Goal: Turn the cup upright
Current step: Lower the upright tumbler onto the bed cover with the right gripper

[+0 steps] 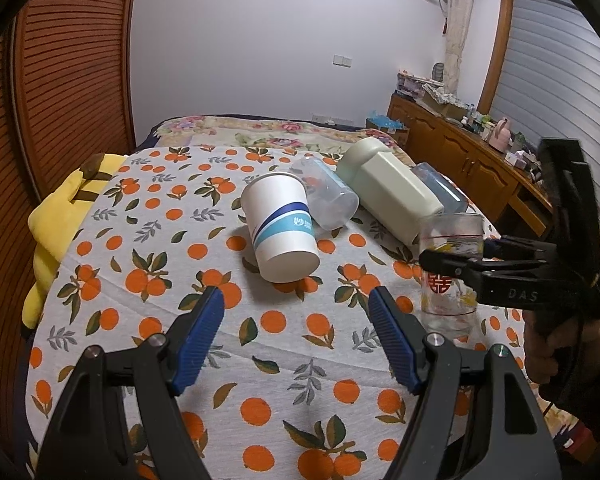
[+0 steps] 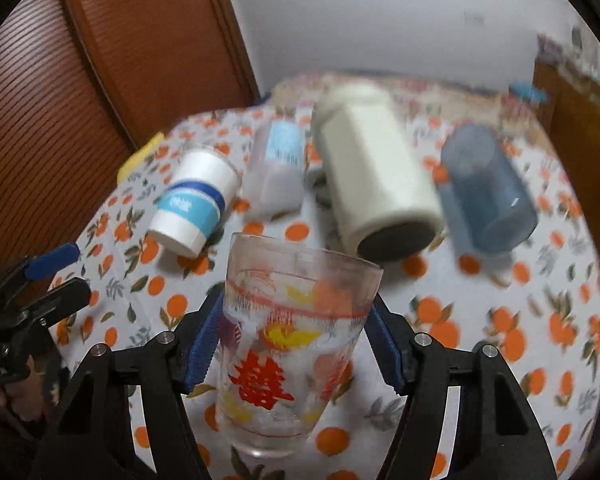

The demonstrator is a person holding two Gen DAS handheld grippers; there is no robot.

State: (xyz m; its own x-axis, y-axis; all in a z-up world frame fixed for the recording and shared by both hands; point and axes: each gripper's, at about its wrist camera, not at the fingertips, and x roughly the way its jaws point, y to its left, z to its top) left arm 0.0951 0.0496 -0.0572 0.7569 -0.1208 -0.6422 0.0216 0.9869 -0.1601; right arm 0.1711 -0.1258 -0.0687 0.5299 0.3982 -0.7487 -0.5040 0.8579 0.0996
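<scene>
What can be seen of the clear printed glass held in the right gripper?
The glass is a clear tumbler that widens toward its rim, with a thick base, a red ring, yellow and orange motifs and a red double-happiness character. It stands upright, mouth up and looks empty. The right gripper is shut on its middle, blue fingers pressing either side. It stands low over the orange-print cloth, near the edge; whether its base touches cannot be told.

Both tools are matte black plastic. The left gripper [image 1: 296,340] has angular, hollowed arms, ribbed blue pads [image 1: 198,344] and round silver screws [image 1: 434,338] at the joints. The right gripper [image 2: 296,344] is built alike, with pale lettering on its side. A black cable [image 1: 578,344] runs past the bare-skinned hand [image 1: 556,344].
</scene>
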